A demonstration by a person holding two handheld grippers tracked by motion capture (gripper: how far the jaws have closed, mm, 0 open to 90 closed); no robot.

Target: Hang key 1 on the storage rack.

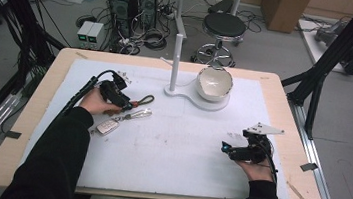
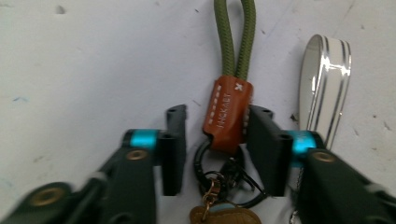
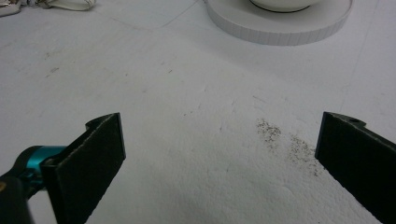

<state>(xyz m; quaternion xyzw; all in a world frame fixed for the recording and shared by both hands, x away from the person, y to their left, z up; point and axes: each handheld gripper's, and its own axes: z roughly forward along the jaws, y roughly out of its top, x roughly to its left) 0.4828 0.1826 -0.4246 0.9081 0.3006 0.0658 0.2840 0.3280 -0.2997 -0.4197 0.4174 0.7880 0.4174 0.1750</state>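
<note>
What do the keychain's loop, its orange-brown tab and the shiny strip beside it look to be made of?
Green loop: woven cord, by its braided texture. Orange-brown tab: probably leather or an imitation, matte, with white stitching and stamped lettering. Shiny strip: likely polished metal, with mirror-like highlights. The left gripper straddles the tab.

cord loop point(image 2: 235, 37): olive green | leather tab point(image 2: 227, 114): orange-brown | mat point(image 1: 180, 140): white
</note>
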